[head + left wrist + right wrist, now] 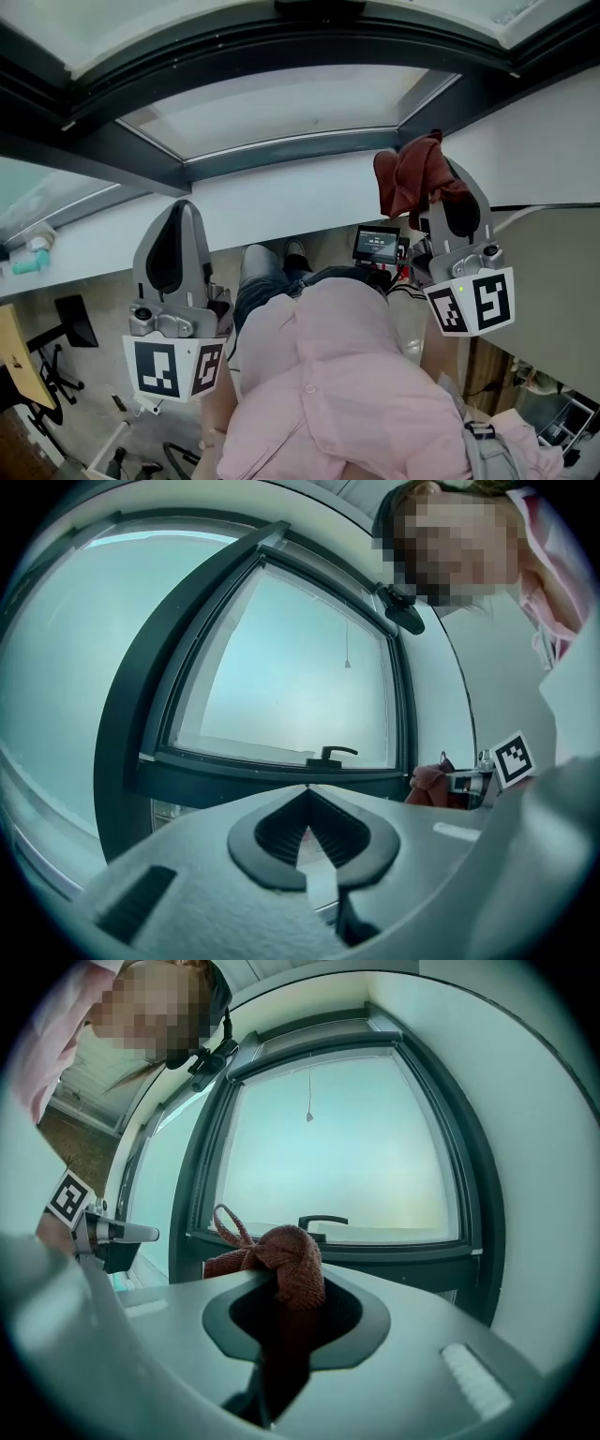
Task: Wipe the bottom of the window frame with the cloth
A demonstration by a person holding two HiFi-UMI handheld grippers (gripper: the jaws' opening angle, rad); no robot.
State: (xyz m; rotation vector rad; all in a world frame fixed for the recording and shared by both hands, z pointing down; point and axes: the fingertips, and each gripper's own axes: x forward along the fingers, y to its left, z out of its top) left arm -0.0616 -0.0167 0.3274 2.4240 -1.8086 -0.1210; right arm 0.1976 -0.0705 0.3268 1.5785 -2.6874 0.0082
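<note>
A dark red cloth (pixel 412 178) hangs bunched from my right gripper (pixel 441 178), which is shut on it just below the right corner of the window. In the right gripper view the cloth (pixel 281 1262) bulges out of the jaws of that gripper (pixel 281 1283), in front of the dark bottom rail of the window frame (pixel 394 1252). My left gripper (pixel 183 208) is lower and to the left, below the bottom rail (pixel 291 155), shut with nothing in it. In the left gripper view its tips (pixel 306 790) meet, pointing at the bottom rail (pixel 272 780); the cloth (pixel 429 782) shows at right.
A black window handle (pixel 330 754) (pixel 322 1221) sits on the bottom rail. Under the frame runs a white ledge (pixel 281 202). A small lit screen (pixel 377 244) is near the right gripper. The person's pink jacket (pixel 337 375) fills the lower middle. A teal bottle (pixel 33 255) stands far left.
</note>
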